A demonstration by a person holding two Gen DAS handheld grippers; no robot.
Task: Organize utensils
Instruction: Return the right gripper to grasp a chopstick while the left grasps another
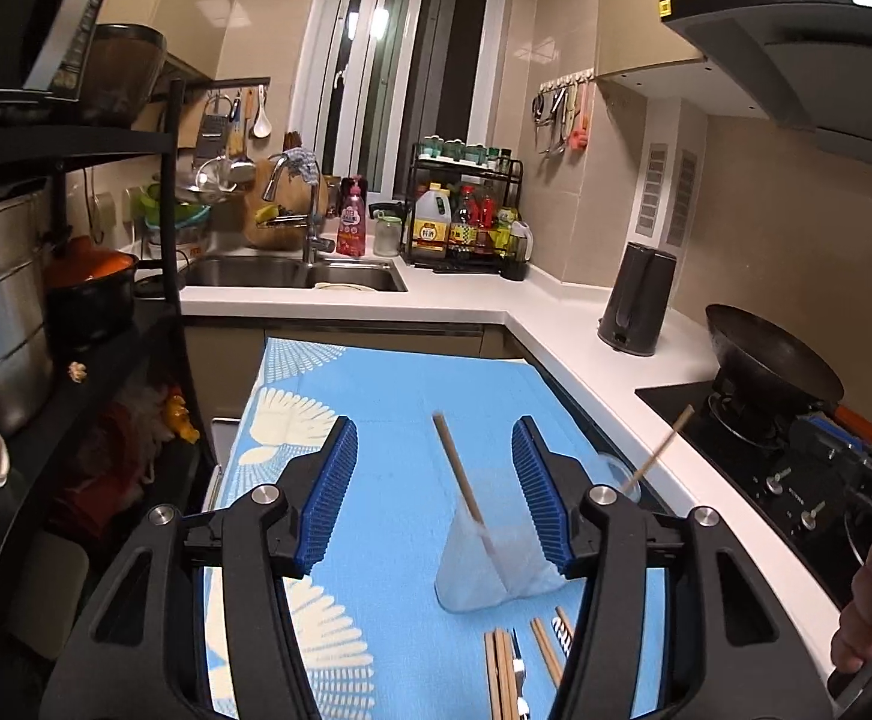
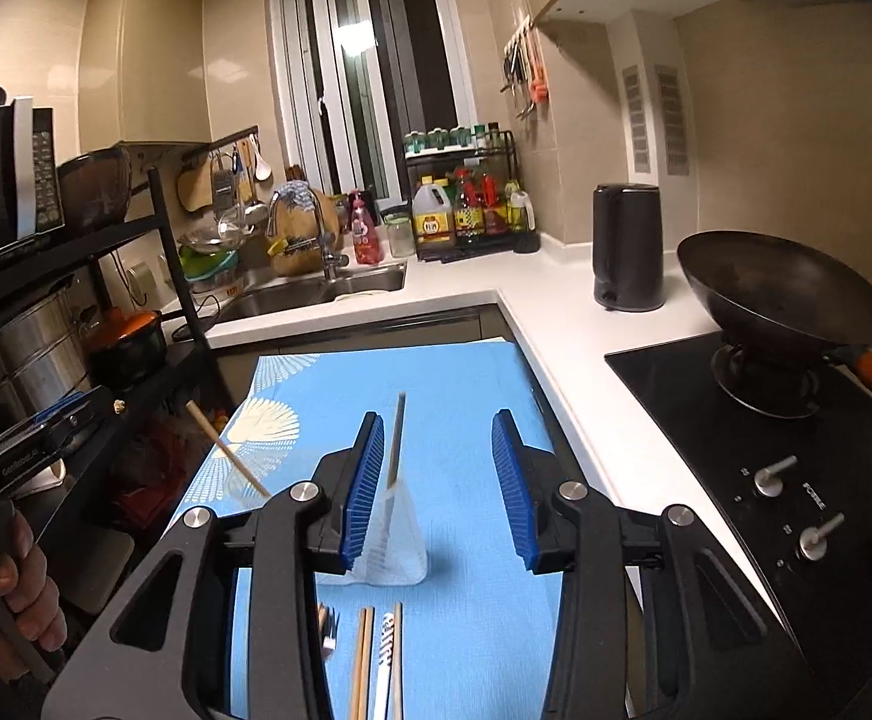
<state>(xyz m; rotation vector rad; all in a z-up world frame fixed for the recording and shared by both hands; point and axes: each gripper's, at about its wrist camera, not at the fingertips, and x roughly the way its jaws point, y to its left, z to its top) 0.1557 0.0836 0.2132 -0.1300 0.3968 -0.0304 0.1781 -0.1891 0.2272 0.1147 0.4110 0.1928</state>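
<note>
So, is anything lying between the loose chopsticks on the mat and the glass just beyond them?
Nothing visible: only a bare strip of blue mat separates the loose chopsticks from the glass.

Chopstick (image 1: pixel 458 468) standing in cup (image 1: pixel 484 570) on mat (image 1: pixel 387 384); more chopsticks (image 1: pixel 499 672) nearer; wok (image 2: pixel 778 294) right

The mat (image 2: pixel 472 396) on the work surface looks like matt blue cloth or foam with a pale printed pattern, and on it stands a clear, glossy cup (image 2: pixel 396 546) holding a pale wooden chopstick (image 2: pixel 395 444), with more wooden chopsticks (image 2: pixel 363 660) and a shiny metal fork (image 2: pixel 329 636) in front. The gripper pads (image 2: pixel 363 480) are ribbed blue rubber on smooth matt black plastic arms with polished metal bolts. The countertop (image 2: pixel 556 312) is smooth glossy white, the wok (image 2: pixel 784 294) dull dark metal, the kettle (image 2: pixel 628 246) matt dark plastic, and the sink (image 2: pixel 315 291) brushed steel.
</note>
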